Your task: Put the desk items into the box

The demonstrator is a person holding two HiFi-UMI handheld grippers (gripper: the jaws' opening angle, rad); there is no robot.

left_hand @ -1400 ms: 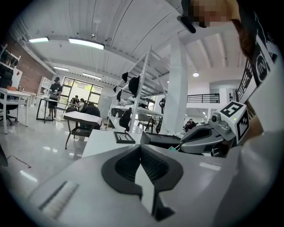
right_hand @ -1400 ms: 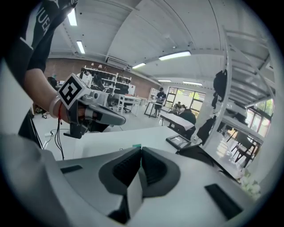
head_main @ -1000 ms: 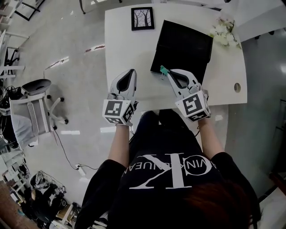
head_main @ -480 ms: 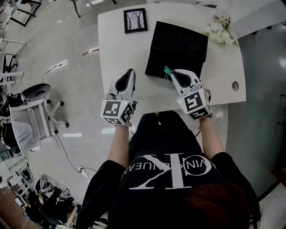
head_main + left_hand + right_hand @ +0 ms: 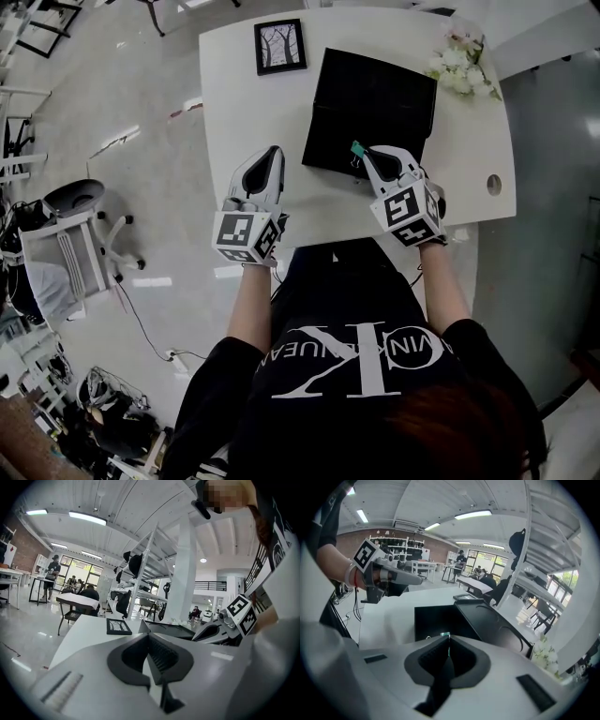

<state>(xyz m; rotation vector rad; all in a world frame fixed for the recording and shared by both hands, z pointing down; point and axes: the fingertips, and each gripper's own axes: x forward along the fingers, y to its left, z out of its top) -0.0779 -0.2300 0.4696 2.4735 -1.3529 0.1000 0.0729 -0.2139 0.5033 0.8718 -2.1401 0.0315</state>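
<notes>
Right gripper [image 5: 363, 156] clamped on small teal clip [image 5: 356, 147] above box's [image 5: 375, 94] near edge, left gripper [image 5: 273, 152] shut empty beside box; clip likely light, stiff, slippery, so pinch its body.

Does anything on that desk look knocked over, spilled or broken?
Nothing stands out. The black box sits open on the white desk, the picture frame lies flat, and the flowers sit at a corner. The right tool grips a small teal item.
</notes>
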